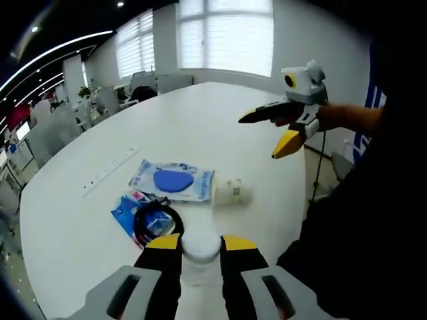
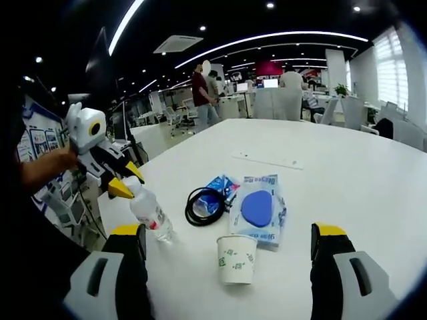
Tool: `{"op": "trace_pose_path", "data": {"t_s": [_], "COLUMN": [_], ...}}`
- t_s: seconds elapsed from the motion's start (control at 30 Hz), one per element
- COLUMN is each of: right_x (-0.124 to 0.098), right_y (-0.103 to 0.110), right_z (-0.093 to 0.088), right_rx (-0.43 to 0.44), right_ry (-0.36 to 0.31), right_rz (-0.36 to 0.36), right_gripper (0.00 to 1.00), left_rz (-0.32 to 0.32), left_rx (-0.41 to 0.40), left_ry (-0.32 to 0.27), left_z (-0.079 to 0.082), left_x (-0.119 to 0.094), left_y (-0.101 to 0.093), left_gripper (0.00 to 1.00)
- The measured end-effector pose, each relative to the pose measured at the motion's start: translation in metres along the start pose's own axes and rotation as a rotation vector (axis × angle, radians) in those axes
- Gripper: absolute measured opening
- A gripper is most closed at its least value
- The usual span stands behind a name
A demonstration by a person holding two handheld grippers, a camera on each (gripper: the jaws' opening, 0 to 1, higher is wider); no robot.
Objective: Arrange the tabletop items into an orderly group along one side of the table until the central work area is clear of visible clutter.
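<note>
My left gripper (image 1: 200, 243) is shut on the neck of a clear plastic bottle (image 1: 200, 261) with a white cap. In the right gripper view the bottle (image 2: 152, 215) leans near the table's edge, held by the left gripper (image 2: 130, 183). A white paper cup (image 2: 235, 258) stands upright just ahead of my right gripper (image 2: 228, 230), which is wide open and empty. Beyond the cup lie a blue mask packet (image 2: 259, 208), a black cable coil (image 2: 205, 205) and a small blue packet (image 2: 220, 187). The right gripper (image 1: 267, 135) hovers open above the table's right side.
The white table (image 1: 200, 113) is large and rounded, with a recessed power strip (image 2: 267, 160) toward its middle. Office chairs and desks (image 2: 287, 100) stand past the far edge, and people stand there too. A person's arm (image 1: 350, 117) holds the right gripper.
</note>
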State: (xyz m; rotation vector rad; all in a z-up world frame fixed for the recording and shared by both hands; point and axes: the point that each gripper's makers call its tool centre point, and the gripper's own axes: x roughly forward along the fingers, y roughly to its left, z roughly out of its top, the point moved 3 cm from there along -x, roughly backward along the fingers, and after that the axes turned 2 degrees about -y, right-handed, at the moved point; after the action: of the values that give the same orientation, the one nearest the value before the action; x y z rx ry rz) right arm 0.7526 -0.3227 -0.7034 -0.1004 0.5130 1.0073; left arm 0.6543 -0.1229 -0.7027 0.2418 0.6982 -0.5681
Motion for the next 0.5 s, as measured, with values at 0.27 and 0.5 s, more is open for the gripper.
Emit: {"op": "trace_pose_path", "data": {"t_s": [0.27, 0.5], "right_x": [-0.0003, -0.0019], "right_y": [0.0005, -0.0008], "right_z": [-0.0018, -0.0044], "right_rx": [-0.006, -0.008], "right_ry": [0.009, 0.017], "right_rz": [0.007, 0.004], "right_gripper": [0.99, 0.99], "left_rz": [0.016, 0.041], "left_rx": [-0.012, -0.041], "left_ry": [-0.023, -0.065], "left_z": [-0.0076, -0.0072], "left_x": [-0.0083, -0.0084], "left_y": [0.0041, 0.0097], "left_gripper": [0.19, 0.20]}}
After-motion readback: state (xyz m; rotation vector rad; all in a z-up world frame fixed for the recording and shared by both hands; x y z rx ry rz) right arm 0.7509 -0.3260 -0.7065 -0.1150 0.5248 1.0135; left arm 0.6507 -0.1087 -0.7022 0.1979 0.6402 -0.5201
